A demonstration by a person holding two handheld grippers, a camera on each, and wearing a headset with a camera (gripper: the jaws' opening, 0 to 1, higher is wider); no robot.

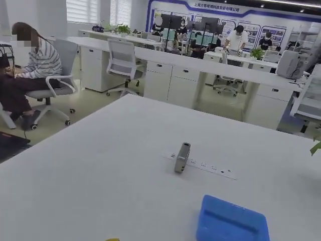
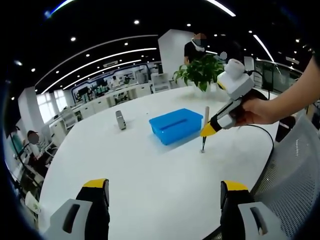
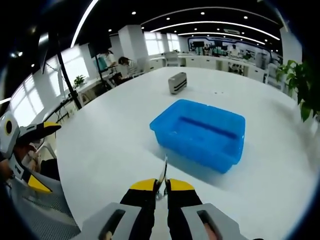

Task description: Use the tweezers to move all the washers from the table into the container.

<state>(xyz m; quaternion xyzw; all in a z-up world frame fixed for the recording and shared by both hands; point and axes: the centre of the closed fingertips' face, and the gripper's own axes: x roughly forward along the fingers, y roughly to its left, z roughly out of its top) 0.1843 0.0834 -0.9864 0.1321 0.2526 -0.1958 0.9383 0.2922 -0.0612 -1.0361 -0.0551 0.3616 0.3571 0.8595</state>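
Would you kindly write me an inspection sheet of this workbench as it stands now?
Surface: white table, smooth and pale.
Job's things: blue container, nothing seen inside; tweezers in the right gripper; small dark specks on a white strip, possibly the washers, too small to tell.
Clutter: small grey metal box standing at the strip's end.
Grippers: left gripper open, holding nothing; right gripper shut on the tweezers.
Cables: black cable running from the right gripper across the table.
Surroundings: open office with desks, a swivel chair, a seated person, a potted plant.
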